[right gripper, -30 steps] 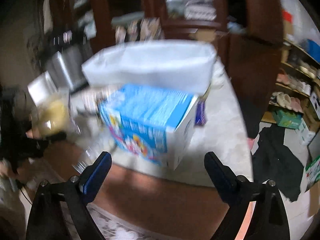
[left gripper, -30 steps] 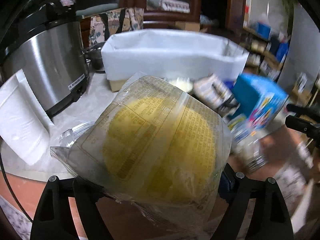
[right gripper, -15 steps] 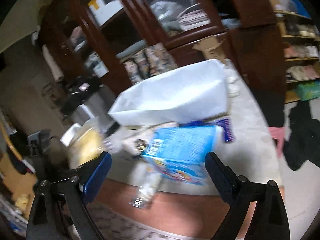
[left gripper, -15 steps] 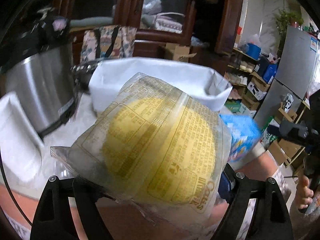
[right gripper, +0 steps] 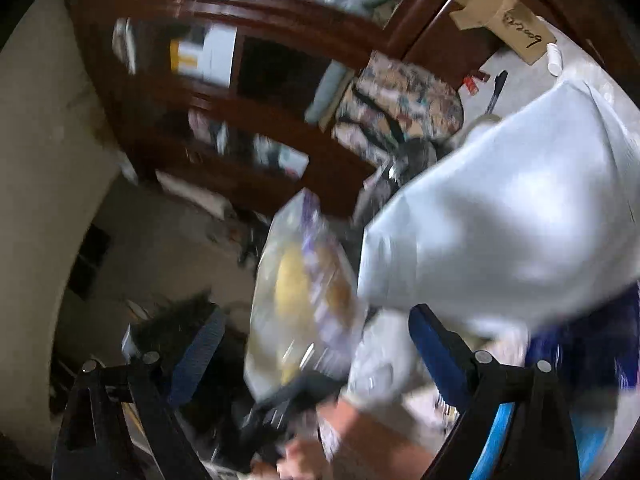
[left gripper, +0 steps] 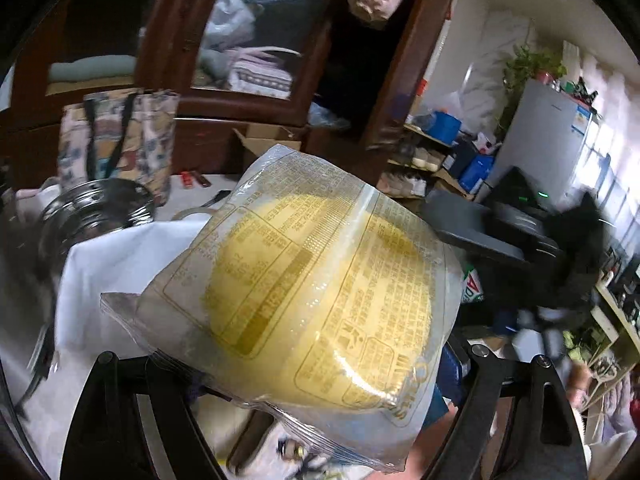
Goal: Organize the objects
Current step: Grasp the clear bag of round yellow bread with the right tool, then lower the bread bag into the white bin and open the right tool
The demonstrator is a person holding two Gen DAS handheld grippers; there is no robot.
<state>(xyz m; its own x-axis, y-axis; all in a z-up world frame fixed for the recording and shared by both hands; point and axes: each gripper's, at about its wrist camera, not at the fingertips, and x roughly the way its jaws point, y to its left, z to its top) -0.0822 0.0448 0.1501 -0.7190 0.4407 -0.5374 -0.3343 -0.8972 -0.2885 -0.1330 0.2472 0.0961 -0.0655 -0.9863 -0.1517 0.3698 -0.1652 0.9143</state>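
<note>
My left gripper (left gripper: 316,364) is shut on a clear packet with a round yellow cake (left gripper: 316,292), held high above the table. The packet fills the middle of the left wrist view. Behind and below it is a white-lined bin (left gripper: 120,264). In the right wrist view the packet (right gripper: 304,288) hangs from the left gripper just left of the white-lined bin (right gripper: 512,216). My right gripper (right gripper: 316,348) is open and empty, tilted, with the packet seen between its blue pads (right gripper: 436,348).
A steel pot (left gripper: 92,208) and a patterned tote bag (left gripper: 120,140) stand behind the bin. A dark wooden cabinet (left gripper: 280,40) rises at the back. A blue box (right gripper: 592,340) lies at the right gripper's right side. The right gripper's dark body (left gripper: 520,240) is at right.
My left gripper has lifted the cake packet up and toward the white bin. My right gripper has risen away from the blue box and swung left toward the packet, still open.
</note>
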